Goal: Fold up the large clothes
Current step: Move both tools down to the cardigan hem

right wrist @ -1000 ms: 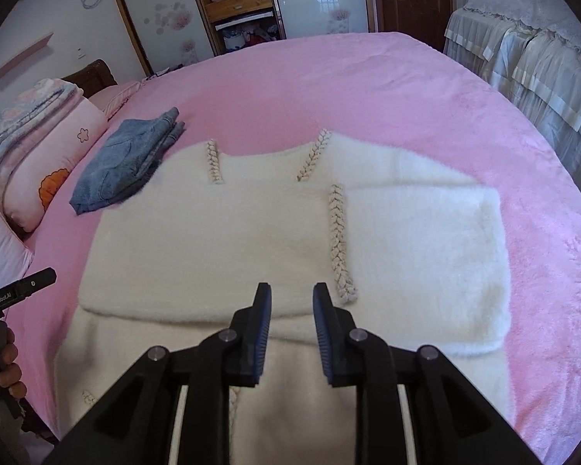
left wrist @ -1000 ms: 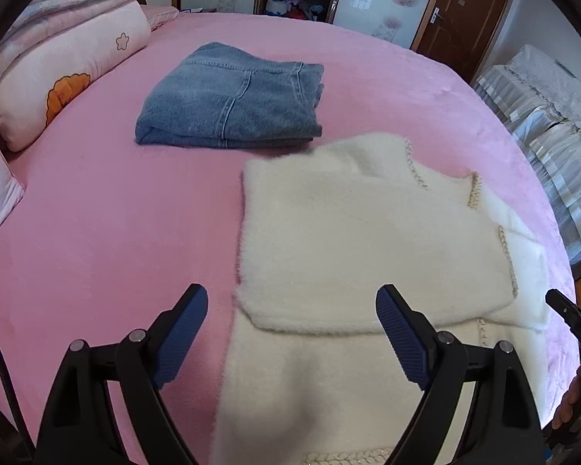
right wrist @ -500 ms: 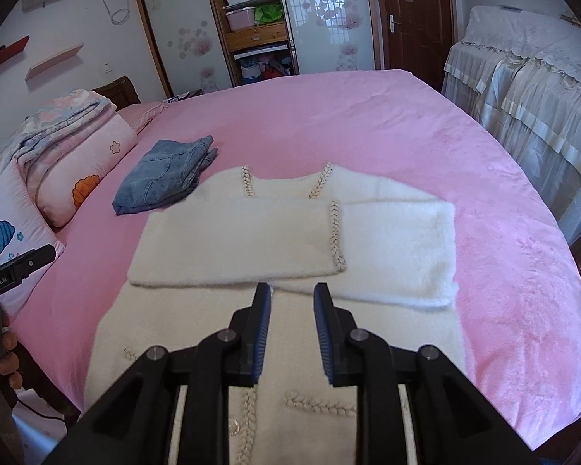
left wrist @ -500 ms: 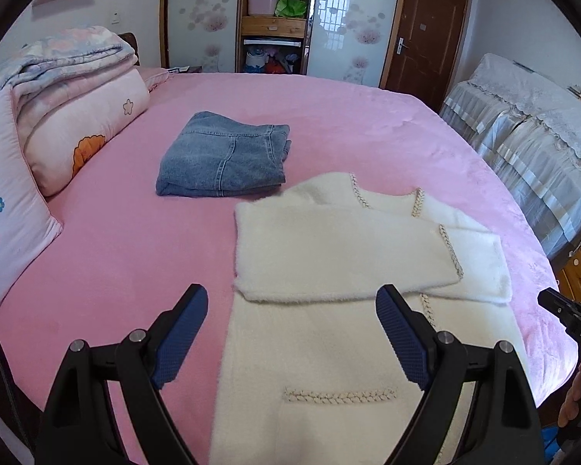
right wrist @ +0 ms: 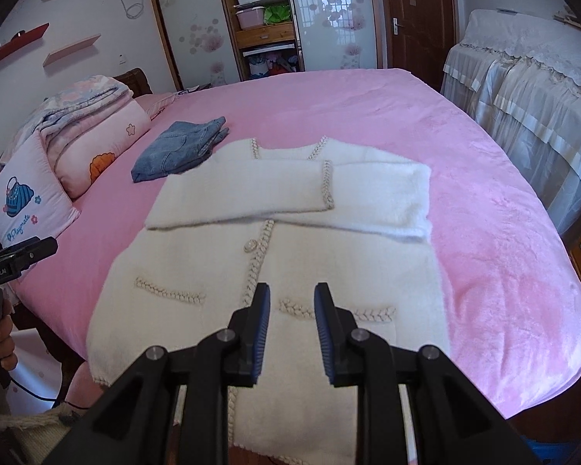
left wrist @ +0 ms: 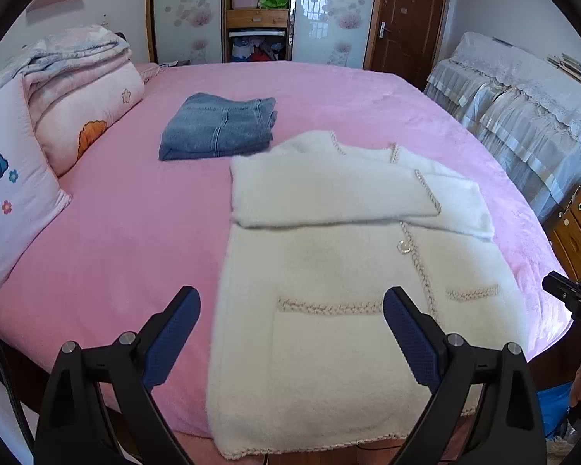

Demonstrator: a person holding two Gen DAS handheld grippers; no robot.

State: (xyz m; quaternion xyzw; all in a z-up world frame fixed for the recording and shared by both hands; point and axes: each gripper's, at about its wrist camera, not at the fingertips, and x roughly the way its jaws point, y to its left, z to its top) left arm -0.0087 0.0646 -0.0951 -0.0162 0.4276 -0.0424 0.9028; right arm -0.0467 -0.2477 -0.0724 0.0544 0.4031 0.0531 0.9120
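Cardigan (left wrist: pixel 329 279) is about halfway there I'd say: it's a fluffy cream button-up lying flat on the pink bedspread (left wrist: pixel 128 240), hem hanging slightly over the near edge of the bed, and both sleeves are already folded across the chest, one lapped over the other, so what's left looks like bringing the bottom up over the top (maybe a second fold after that). Starting nearest: the left gripper (left wrist: pixel 290 306) is hovering above the hem with its jaws opening wide and nothing between them, and the right gripper (right wrist: pixel 288 302) hangs over the lower front near the braided placket, jaws nearly closed with just a narrow gap, not pinching any cloth. In the right wrist view the hem corners sit around 7 and 5 o'clock, both free to grab. The folded sleeves (right wrist: pixel 290 193) run across the middle at about 12 o'clock. Further out at 11 o'clock the folded jeans (right wrist: pixel 178 151) lie just beside the cardigan's shoulder, maybe touching it, so a fold going up has to stay on the garment. Pillows (right wrist: pixel 97 147) are well off at 10 o'clock. Loads of bare bedspread from 1 to 3 o'clock, where the bed edge curves away, plus the draped furniture (right wrist: pixel 530 89) beyond it, well apart.
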